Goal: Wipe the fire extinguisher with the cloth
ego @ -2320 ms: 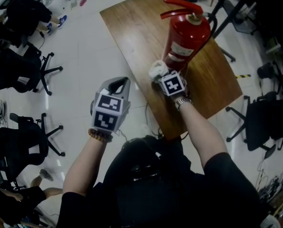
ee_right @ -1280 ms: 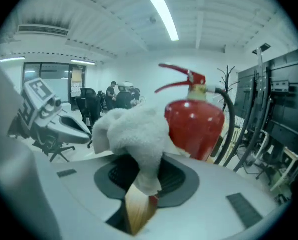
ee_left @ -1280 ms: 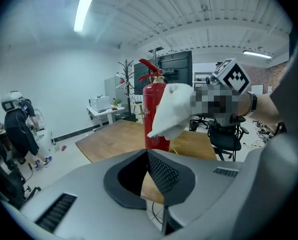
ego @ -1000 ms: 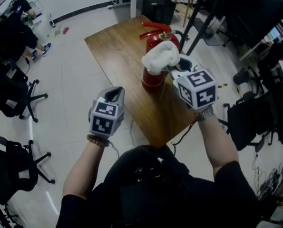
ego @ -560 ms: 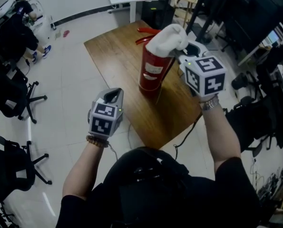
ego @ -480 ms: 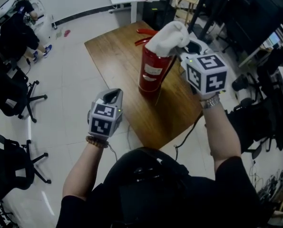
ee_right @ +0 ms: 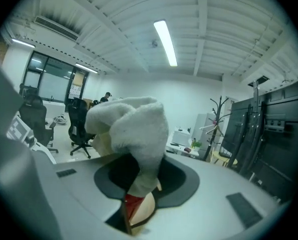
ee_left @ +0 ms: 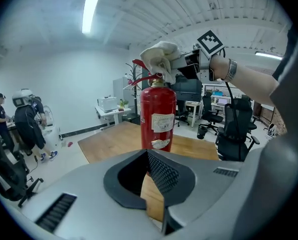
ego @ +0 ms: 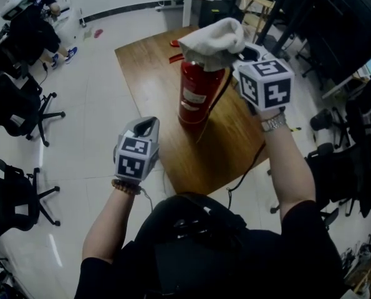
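My right tongs are clamped on the cloth, which is bunched over the top of the extinguisher. The extinguisher stands upright near the middle of the table. My left tongs are shut with nothing between them, held off the table's near left edge and well apart from the extinguisher, above the floor.

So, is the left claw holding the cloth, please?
No, the right claw holds the cloth; the left claw is shut, empty.
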A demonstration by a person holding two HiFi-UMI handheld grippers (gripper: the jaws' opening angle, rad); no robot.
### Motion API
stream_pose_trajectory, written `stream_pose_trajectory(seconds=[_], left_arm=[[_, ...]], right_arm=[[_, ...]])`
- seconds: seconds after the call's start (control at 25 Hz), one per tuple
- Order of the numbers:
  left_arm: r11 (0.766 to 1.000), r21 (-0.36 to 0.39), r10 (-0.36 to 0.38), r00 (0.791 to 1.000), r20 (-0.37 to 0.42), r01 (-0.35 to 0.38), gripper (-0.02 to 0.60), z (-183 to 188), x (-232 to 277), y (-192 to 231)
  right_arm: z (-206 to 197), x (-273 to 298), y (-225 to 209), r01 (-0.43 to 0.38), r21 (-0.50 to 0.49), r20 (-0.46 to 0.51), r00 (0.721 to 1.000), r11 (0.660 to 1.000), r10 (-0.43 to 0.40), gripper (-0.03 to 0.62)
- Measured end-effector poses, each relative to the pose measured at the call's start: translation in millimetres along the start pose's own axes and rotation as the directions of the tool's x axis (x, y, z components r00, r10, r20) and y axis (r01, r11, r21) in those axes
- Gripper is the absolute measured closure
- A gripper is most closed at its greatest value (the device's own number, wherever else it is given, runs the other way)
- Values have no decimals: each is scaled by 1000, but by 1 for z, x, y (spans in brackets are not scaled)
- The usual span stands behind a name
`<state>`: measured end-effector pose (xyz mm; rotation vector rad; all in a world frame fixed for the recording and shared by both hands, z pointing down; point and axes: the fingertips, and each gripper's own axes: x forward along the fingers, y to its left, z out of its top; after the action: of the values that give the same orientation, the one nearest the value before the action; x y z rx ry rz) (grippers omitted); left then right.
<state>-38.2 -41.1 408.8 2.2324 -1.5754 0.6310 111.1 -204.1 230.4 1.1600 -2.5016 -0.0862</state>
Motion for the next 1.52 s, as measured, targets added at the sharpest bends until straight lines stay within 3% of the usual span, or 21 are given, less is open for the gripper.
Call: stream_pose_trajectory(seconds=[0.32, 0.6, 1.52], left_arm=[[997, -30, 70, 997, -44, -72, 581, -5, 12, -4], [995, -38, 88, 994, -67, -90, 581, -3, 29, -18], [993, -31, 105, 983, -150, -111, 581, -9, 64, -49]], right_arm=[[-23, 17, -14, -87, 31, 30, 996, 996, 86, 477], [-42, 12, -31, -93, 32, 42, 995, 995, 91, 479], [-176, 38, -49, -116, 193, -97, 986, 974, 136, 482]])
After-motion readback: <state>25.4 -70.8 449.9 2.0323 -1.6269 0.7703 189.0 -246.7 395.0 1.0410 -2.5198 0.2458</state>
